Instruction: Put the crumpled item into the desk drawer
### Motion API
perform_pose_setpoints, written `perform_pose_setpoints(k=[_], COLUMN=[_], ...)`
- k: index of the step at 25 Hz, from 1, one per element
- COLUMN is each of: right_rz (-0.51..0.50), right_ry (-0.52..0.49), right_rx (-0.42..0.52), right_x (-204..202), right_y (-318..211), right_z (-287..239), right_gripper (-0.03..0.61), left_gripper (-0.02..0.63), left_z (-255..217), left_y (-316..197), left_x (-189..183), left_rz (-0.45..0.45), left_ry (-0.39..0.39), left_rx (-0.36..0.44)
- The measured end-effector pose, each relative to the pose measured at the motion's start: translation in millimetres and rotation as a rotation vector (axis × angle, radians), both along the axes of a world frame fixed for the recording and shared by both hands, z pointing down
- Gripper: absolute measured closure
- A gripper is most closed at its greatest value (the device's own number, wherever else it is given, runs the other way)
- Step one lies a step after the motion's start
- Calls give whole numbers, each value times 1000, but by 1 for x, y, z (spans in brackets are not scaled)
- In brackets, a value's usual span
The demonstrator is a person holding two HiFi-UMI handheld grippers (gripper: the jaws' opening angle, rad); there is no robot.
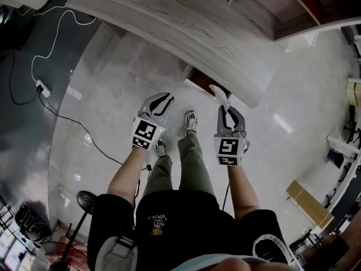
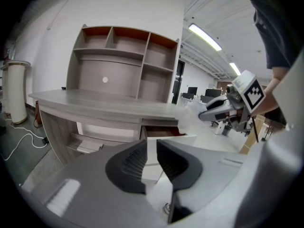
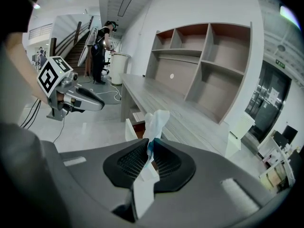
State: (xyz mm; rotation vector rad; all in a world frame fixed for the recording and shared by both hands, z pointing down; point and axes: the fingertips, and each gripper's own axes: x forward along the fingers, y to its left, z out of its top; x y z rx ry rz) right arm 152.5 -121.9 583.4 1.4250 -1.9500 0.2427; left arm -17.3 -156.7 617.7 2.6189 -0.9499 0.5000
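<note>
Black shirt [image 1: 175, 213], olive trousers [image 1: 194, 162]; left gripper [image 1: 162, 97] and right gripper [image 1: 228, 109] are grey.

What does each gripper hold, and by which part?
Right gripper pinches the crumpled item near its middle, ends sticking out both ways. Left gripper holds nothing.

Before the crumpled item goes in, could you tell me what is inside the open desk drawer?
Only reddish-brown inner walls of the drawer show; no contents are visible. Its white front hides the floor, and the desk top covers its back.
</note>
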Motion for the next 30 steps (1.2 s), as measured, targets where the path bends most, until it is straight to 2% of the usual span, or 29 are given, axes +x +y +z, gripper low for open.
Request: perform_pose_setpoints(k=[12,16,23,30], right_rz=[-37,-48,-86,-110], right_ry=[45,42,30,13], right_rx=[-50,-66,-87,-102], right_x=[4,6,0,-10], right_y=[-12,-16,-28,-38], right_z=[32,40,51,60], right_gripper=[540,540,540,540], left_gripper=[454,449,443,439], left_z=[42,56,76,86], left_y=[-17,-19,-29,-34], left_x=[21,30,40,54], left_rz=[85,117,141,205], left_ry=[-67,-97,-113,-129], left_rx=[-24,-19,-39,-36])
